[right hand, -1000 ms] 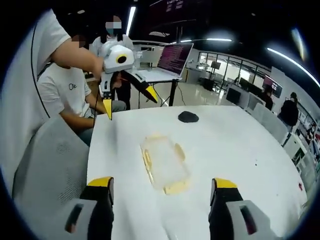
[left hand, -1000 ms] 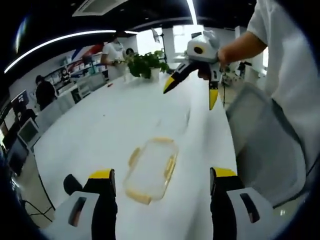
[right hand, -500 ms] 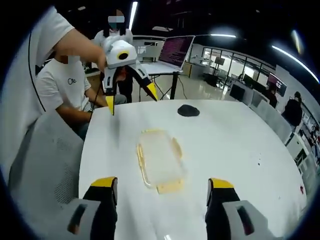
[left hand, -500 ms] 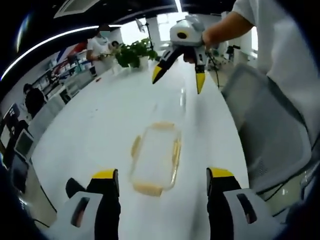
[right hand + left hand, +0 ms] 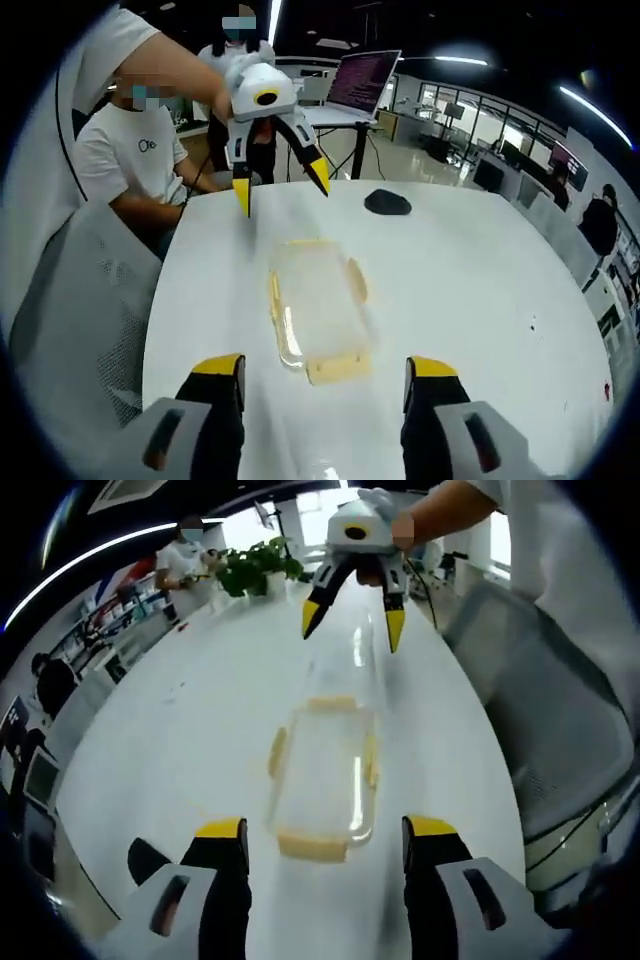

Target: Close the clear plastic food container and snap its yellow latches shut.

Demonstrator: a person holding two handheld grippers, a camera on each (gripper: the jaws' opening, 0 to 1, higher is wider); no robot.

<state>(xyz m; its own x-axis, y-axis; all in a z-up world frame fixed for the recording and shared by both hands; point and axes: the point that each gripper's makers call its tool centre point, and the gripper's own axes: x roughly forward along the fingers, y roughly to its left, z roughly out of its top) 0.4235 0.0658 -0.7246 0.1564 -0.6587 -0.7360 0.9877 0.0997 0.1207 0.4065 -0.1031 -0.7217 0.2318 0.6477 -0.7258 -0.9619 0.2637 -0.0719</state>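
Note:
A clear plastic container (image 5: 322, 780) lies flat on the white table (image 5: 190, 730) with its lid resting on top. Yellow latches (image 5: 275, 752) stick out from its sides and ends. My left gripper (image 5: 325, 832) is open just short of the container's near end latch, jaws wide apart. My right gripper (image 5: 352, 625) hangs open above the table beyond the far end. In the right gripper view the same container (image 5: 315, 305) lies ahead of my open right gripper (image 5: 325, 368), and the left gripper (image 5: 281, 187) hovers open past its far end.
A grey chair (image 5: 545, 710) stands close against the table edge beside the container. A small black object (image 5: 387, 203) lies on the table further off. A potted plant (image 5: 250, 570) stands at one end, and a seated person (image 5: 135, 160) and a laptop (image 5: 365, 80) are at the other.
Both grippers have come lower and closer to the container from opposite ends, so it looks larger in both views. The container itself has stayed put, and both grippers remain open.

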